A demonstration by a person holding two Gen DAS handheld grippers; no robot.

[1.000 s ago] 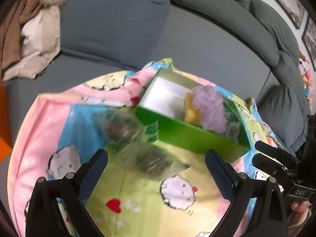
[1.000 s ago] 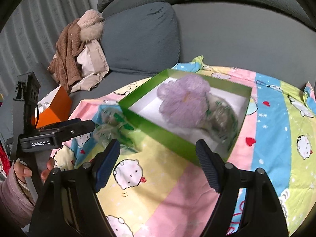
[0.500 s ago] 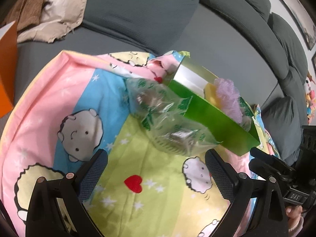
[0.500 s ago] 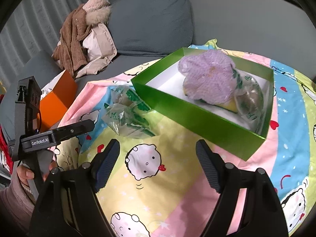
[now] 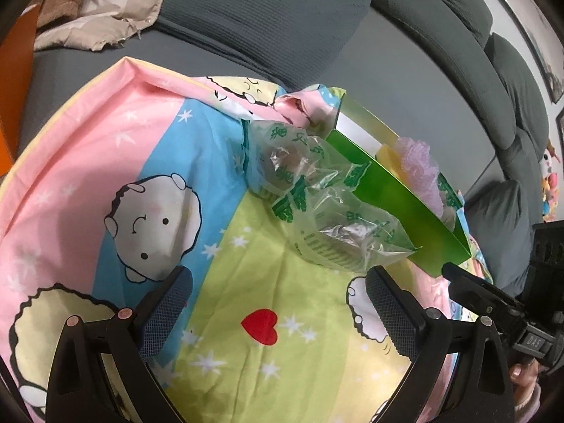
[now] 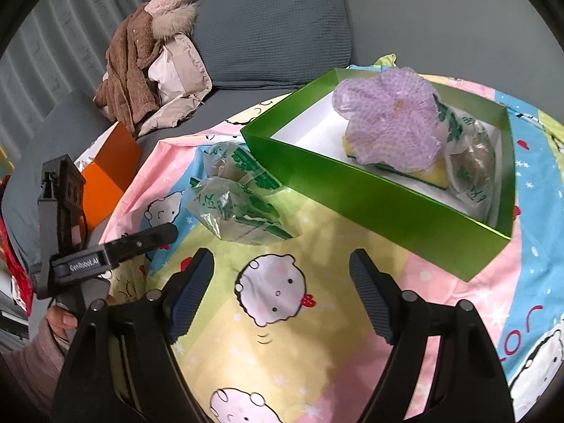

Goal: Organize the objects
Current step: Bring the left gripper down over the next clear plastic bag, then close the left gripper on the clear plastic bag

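Note:
Two clear plastic packets with green print lie on the cartoon blanket beside a green box (image 5: 394,190) (image 6: 380,190): a near packet (image 5: 338,243) (image 6: 236,211) and a far packet (image 5: 292,155) (image 6: 236,162). The box holds a purple mesh puff (image 6: 391,123) (image 5: 419,162), a yellow sponge (image 6: 433,176) under it, and another packet (image 6: 472,162). My left gripper (image 5: 278,303) is open and empty, just short of the near packet. My right gripper (image 6: 282,289) is open and empty, over the blanket to the right of the packets.
The blanket (image 5: 105,162) (image 6: 317,335) covers a grey sofa (image 5: 282,17). Brown and beige clothes (image 6: 148,60) are piled on the sofa's far end. An orange box (image 6: 109,172) stands left of the blanket. Soft toys (image 5: 550,183) sit at far right.
Both grippers have come lower and closer to the blanket. The packets now sit larger and nearer in the left wrist view. Both grippers stay open.

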